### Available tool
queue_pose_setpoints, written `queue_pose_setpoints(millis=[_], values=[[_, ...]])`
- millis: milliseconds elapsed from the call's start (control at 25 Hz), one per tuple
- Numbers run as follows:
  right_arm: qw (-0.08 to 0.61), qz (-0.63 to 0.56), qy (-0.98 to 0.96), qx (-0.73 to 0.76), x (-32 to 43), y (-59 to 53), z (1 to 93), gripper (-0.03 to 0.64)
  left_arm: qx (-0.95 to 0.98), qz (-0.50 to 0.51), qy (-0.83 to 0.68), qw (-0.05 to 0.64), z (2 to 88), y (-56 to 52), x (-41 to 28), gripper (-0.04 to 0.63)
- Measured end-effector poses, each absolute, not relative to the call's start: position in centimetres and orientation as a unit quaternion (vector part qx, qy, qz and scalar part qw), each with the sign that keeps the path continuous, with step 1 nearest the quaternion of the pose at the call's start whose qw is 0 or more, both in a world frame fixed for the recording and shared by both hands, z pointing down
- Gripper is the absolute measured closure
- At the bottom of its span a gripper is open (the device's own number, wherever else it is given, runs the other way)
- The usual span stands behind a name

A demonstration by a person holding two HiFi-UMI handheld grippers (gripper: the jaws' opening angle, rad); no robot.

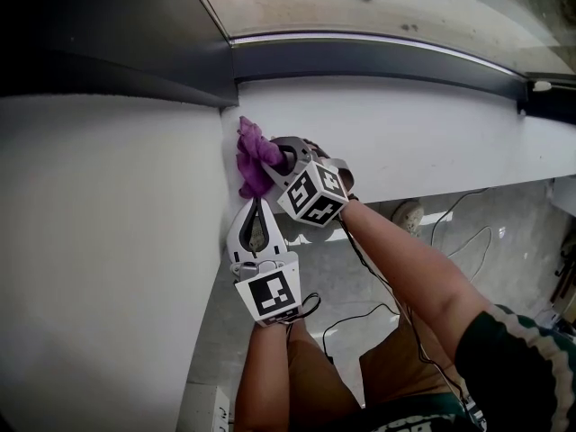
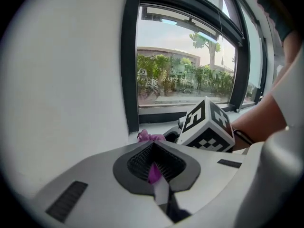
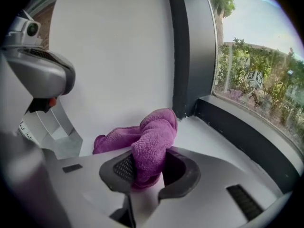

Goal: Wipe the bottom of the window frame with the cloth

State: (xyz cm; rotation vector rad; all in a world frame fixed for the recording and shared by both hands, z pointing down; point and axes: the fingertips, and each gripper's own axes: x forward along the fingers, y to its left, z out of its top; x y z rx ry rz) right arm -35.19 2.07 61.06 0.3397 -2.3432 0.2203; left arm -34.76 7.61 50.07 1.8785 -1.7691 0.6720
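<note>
My right gripper [image 3: 148,170] is clamped on a bunched purple microfibre cloth [image 3: 154,132] at the left corner of the white sill [image 3: 209,137], near the dark bottom window frame [image 3: 247,141], likely to start the wipe from that end; my left gripper [image 2: 155,169] is closed too, nipping a purple tail, probably steadying it; whether cloth touches frame I can't tell; the frame's far right is cut off.

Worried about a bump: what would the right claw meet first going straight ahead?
Probably the white side wall, beside the dark window frame; the purple cloth in the right claw would touch first. Depth is unclear.
</note>
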Motion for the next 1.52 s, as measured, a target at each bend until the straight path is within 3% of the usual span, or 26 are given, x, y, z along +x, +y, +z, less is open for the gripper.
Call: queue_pose_setpoints(millis=[360,1520], values=[[0.379,0.091,-0.906,0.168,-34.7,-3.0,61.0,0.512,0.689,0.250,-0.645,0.216,49.0,4.0,-34.2,0.588],[0.377,0.099,-0.907,0.157,-33.6,-3.0,60.9,0.514,0.690,0.266,-0.641,0.203,49.3,1.6,-33.5,0.588]])
